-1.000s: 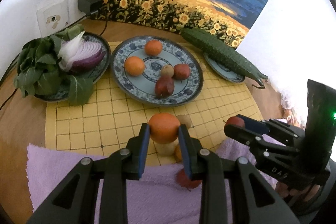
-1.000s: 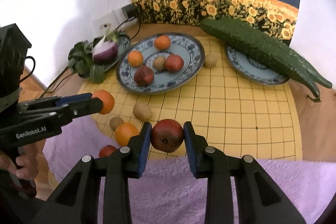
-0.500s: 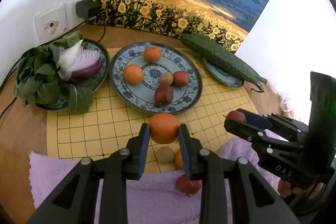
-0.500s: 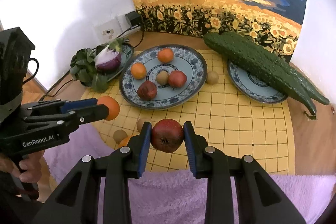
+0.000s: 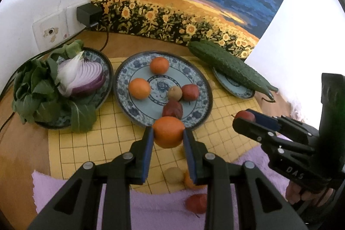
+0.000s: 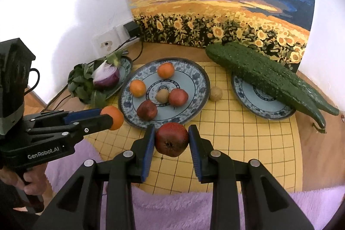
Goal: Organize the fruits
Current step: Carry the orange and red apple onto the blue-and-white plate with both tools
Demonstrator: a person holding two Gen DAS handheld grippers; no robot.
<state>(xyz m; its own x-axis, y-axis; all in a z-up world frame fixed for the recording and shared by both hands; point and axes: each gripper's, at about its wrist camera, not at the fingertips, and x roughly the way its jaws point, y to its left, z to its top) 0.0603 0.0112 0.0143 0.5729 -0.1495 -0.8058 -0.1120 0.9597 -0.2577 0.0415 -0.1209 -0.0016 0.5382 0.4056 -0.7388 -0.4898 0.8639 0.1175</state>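
The left gripper (image 5: 168,135) holds a round, smooth orange (image 5: 168,132) between its two blue ribbed pads, lifted in the air just in front of the near rim of the big plate (image 5: 200,83). The right gripper (image 6: 172,139) is closed on a dark red, glossy fruit (image 6: 171,139) with a small dimple at its bottom, also just before this plate. The plate is round porcelain with a blue flower pattern; on it lie two oranges (image 5: 139,88), a small brown fuzzy kiwi (image 5: 174,92) and two red fruits (image 5: 190,92). Below the left gripper, on the yellow grid mat (image 5: 86,143), rest another kiwi (image 5: 173,174) and a part-hidden orange fruit, and one red fruit (image 5: 196,203) lies on the fluffy purple towel (image 5: 151,212). To the right of the right gripper a long, bumpy green cucumber (image 6: 269,77) lies across a smaller plate (image 6: 254,105), with one loose kiwi (image 6: 215,93) between the plates. To the left, a cut purple onion (image 5: 82,79) shows its layers among wrinkled green leaves (image 5: 34,96)
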